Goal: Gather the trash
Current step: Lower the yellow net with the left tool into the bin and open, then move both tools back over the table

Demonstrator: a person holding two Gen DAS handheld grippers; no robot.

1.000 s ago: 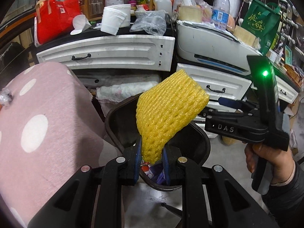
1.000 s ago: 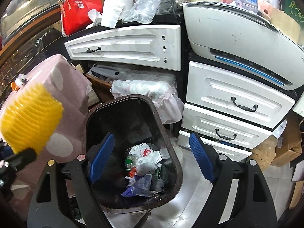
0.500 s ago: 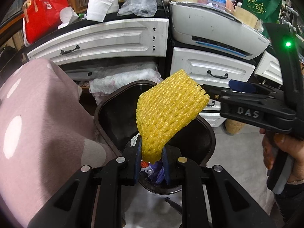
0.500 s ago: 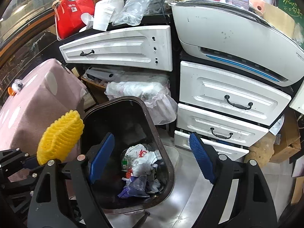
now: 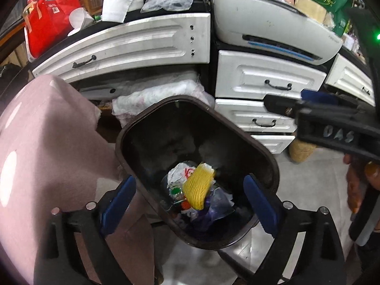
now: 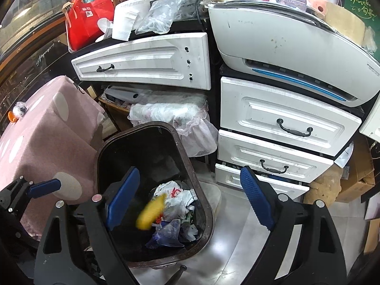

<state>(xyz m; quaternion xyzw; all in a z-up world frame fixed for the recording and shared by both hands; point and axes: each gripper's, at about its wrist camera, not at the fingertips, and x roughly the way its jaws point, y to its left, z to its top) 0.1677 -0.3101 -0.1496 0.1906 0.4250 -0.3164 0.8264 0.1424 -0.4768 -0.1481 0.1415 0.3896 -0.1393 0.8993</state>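
A yellow foam fruit net [image 5: 198,187] drops into the dark waste bin [image 5: 133,128] on the floor, among crumpled plastic bags [image 5: 178,173]; in the right wrist view it is a motion-blurred streak inside the bin, so it may not have settled. The left hand-held gripper [image 5: 187,201] hangs over the bin, its jaws just sprung wide, nothing between its blue pads [image 5: 116,204]. The right hand-held gripper [image 6: 190,197] is released too, empty, aimed at the same bin. This reads as the drop-off step of collecting trash; the next move likely calls for turning away to find another piece. The left view alone shows the person's hand [image 5: 361,178] around the right tool's handle. The right view alone shows small litter [image 6: 17,112] on the pink polka-dot cloth [image 6: 47,137], perhaps the next pickup.
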